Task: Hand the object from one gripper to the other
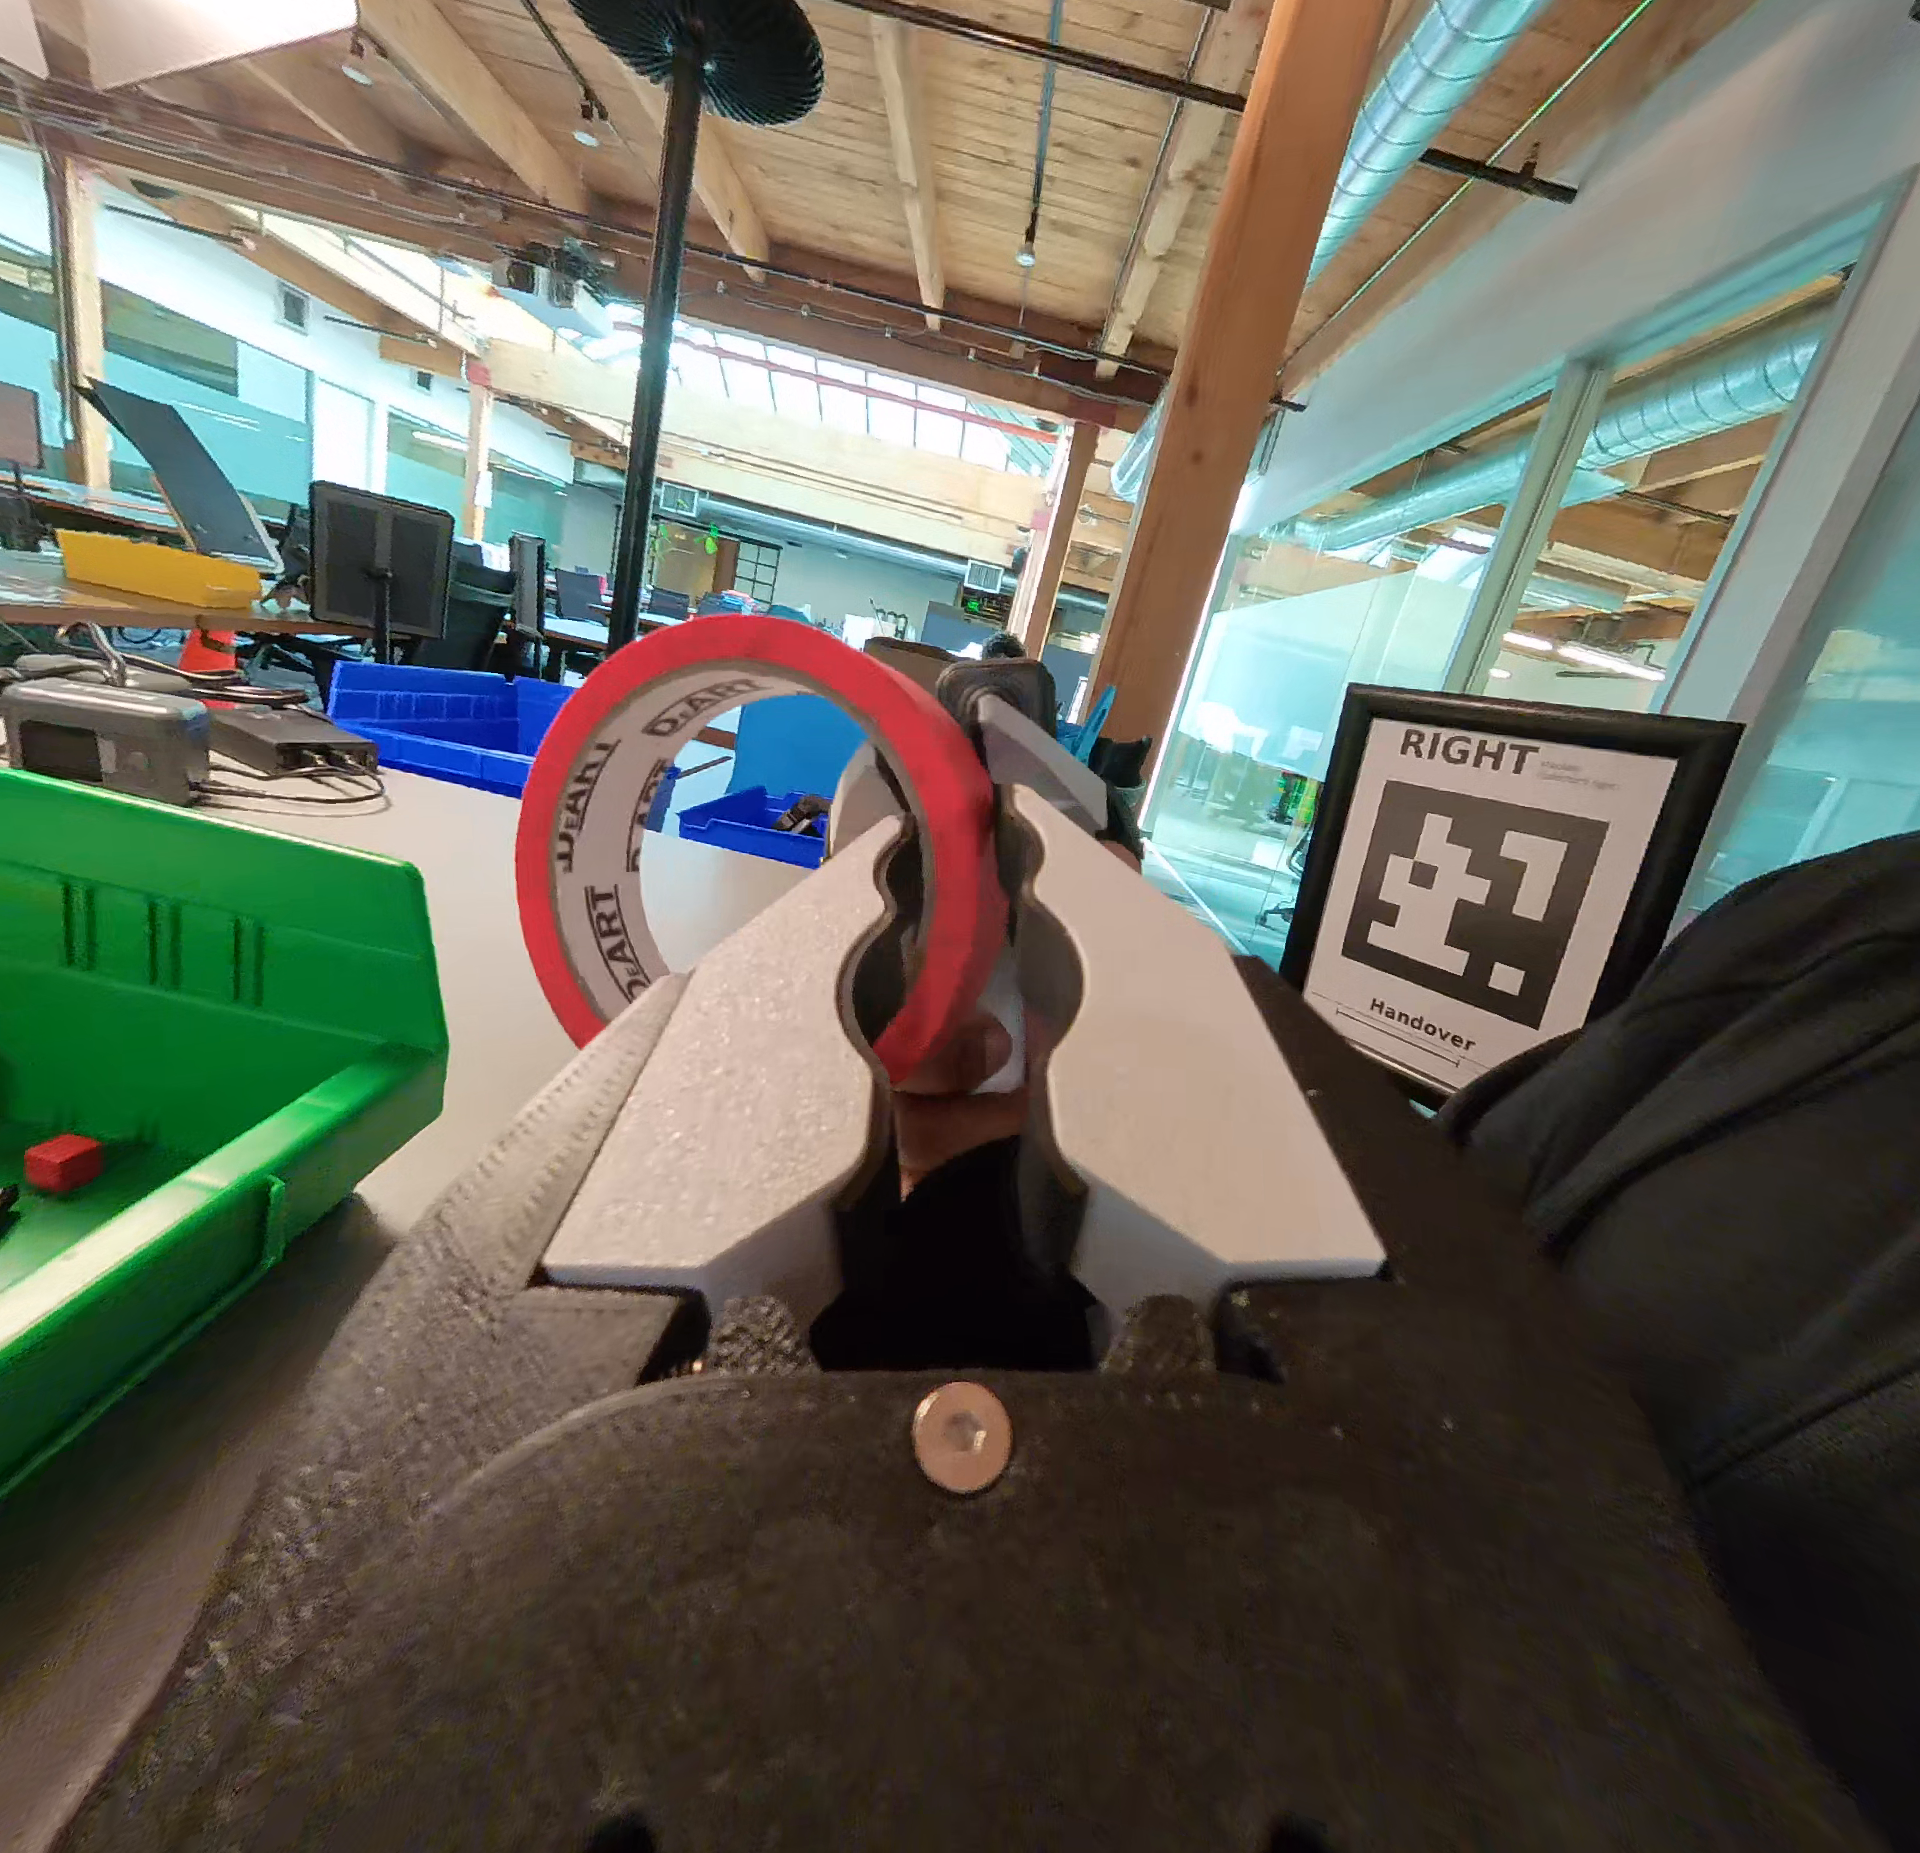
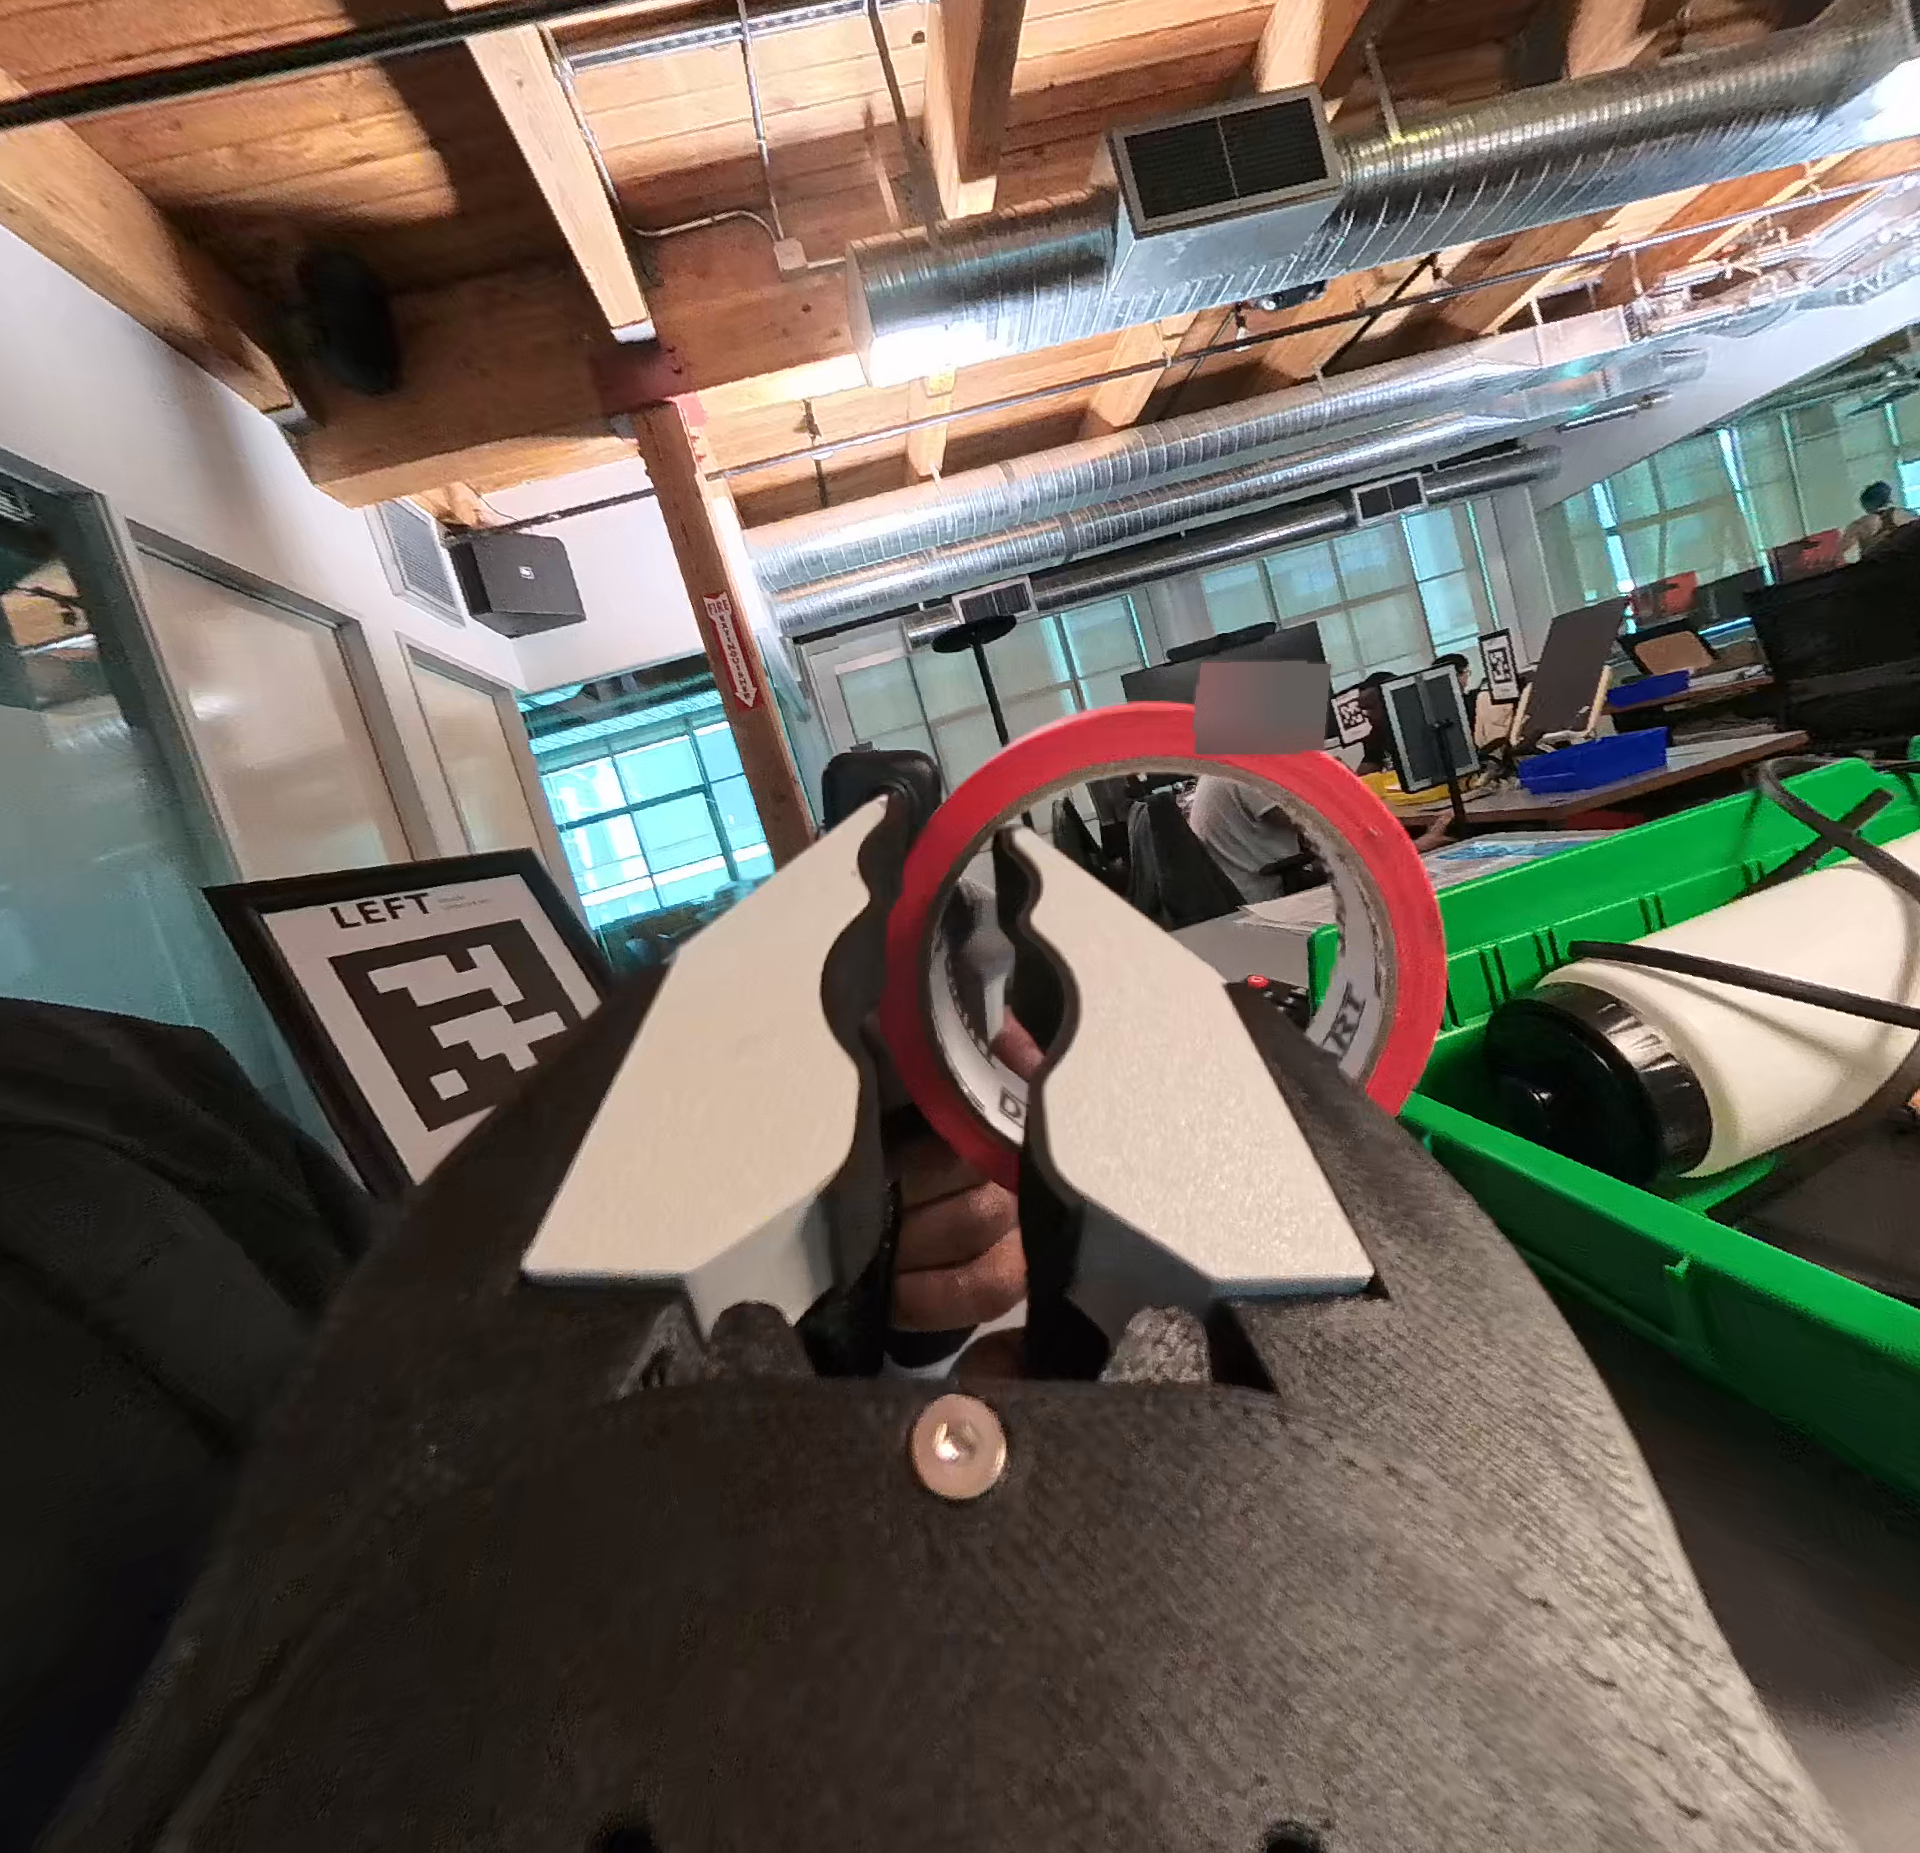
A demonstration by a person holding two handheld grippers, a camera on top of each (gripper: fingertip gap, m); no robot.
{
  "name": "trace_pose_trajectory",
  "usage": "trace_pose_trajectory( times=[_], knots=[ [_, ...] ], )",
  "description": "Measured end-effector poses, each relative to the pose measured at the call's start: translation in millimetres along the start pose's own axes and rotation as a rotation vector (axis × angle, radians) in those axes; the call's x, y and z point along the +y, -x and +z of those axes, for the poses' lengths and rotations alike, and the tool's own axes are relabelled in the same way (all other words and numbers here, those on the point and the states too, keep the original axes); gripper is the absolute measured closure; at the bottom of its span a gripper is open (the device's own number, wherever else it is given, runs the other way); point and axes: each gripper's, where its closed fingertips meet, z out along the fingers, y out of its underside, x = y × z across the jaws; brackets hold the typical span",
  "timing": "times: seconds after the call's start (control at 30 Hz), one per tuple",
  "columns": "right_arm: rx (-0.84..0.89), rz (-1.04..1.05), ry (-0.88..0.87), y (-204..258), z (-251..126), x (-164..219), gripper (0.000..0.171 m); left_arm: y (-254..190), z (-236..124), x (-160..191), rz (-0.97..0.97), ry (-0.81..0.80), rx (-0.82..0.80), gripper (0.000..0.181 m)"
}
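Note:
A red tape roll with a white printed core is held upright in the air above the grey table. My left gripper is shut on the roll's right wall, one finger inside the ring and one outside. In the right wrist view my right gripper is shut on the left wall of the same roll, also one finger inside and one outside. Each gripper's grey fingers show just beyond the roll in the other's view. A hand shows between the fingers below the roll.
A green bin stands on the table, holding a small red block and a white roll with a black cap. Framed marker signs stand at the table's edges. Blue bins sit farther back. A dark sleeve is close by. The grippers are tip to tip, or close to it.

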Motion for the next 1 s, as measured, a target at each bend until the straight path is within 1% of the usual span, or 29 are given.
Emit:
trace_pose_trajectory(
  times=[0.07, 0.13, 0.27, 0.3, 0.33, 0.37, 0.43, 0.57, 0.7, 0.9, 1.0],
  knots=[
    [0.017, -0.034, 0.008, 0, 2, 2, 0.145, 4, -2, -5, -0.006, -0.030, -0.019, 0.168],
    [0.021, -0.063, 0.028, 1, 3, 5, 0.142, 9, -7, -13, -0.026, -0.076, -0.040, 0.167],
    [0.022, -0.128, 0.130, 4, 9, 24, 0.142, 10, -11, -22, -0.058, -0.136, -0.029, 0.167],
    [0.024, -0.156, 0.163, 4, 10, 30, 0.145, 9, -11, -22, -0.057, -0.136, -0.024, 0.167],
    [0.030, -0.190, 0.196, 4, 11, 36, 0.155, 8, -10, -22, -0.054, -0.133, -0.024, 0.167],
    [0.046, -0.226, 0.213, 3, 12, 38, 0.160, 8, -10, -22, -0.051, -0.132, -0.028, 0.167],
    [0.055, -0.252, 0.210, 2, 11, 37, 0.160, 13, -10, -22, -0.054, -0.135, -0.057, 0.165],
    [0.019, -0.110, 0.127, 3, 7, 22, 0.159, 11, -11, -27, -0.069, -0.170, -0.045, 0.151],
    [0.000, -0.031, 0.046, 1, 2, 7, 0.159, 8, -10, -25, -0.077, -0.156, -0.025, 0.151],
    [-0.008, -0.014, 0.034, 2, 1, 5, 0.158, 3, -2, -10, -0.007, -0.066, -0.028, 0.151],
    [-0.015, 0.004, 0.018, 1, 0, 3, 0.158, 5, 1, -3, 0.048, -0.022, -0.061, 0.151]
  ],
)
